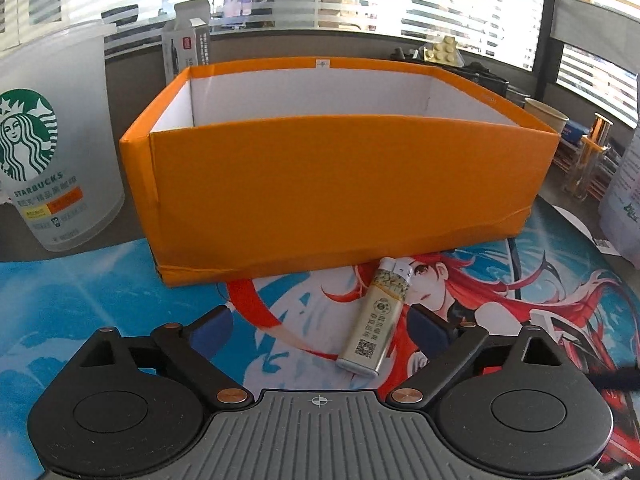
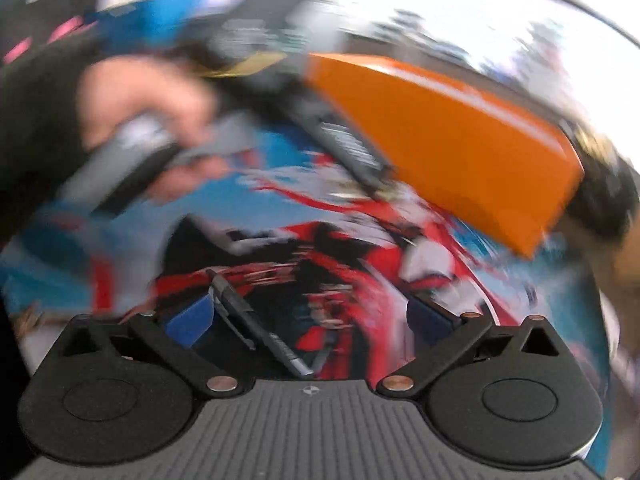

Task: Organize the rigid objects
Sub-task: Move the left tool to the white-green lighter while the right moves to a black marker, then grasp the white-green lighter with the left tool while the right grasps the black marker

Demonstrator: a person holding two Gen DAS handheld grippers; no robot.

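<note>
An orange open-topped box (image 1: 344, 184) stands on a printed desk mat (image 1: 100, 292). In front of it a silver lighter (image 1: 378, 316) lies on the mat. My left gripper (image 1: 322, 320) is open around the lighter, which sits nearer the right finger; neither pad presses on it. The right wrist view is blurred. There my right gripper (image 2: 310, 316) is open wide, and a black pen (image 2: 256, 320) leans beside its left blue pad, well apart from the right pad. The orange box (image 2: 440, 140) is at the upper right, and a hand (image 2: 140, 112) holding the other gripper is at the upper left.
A frosted Starbucks cup (image 1: 52, 140) stands left of the box. A grey carton (image 1: 188, 48) stands behind the box's left corner. To the right are a paper cup (image 1: 548, 114), clutter and a white bag (image 1: 624, 184).
</note>
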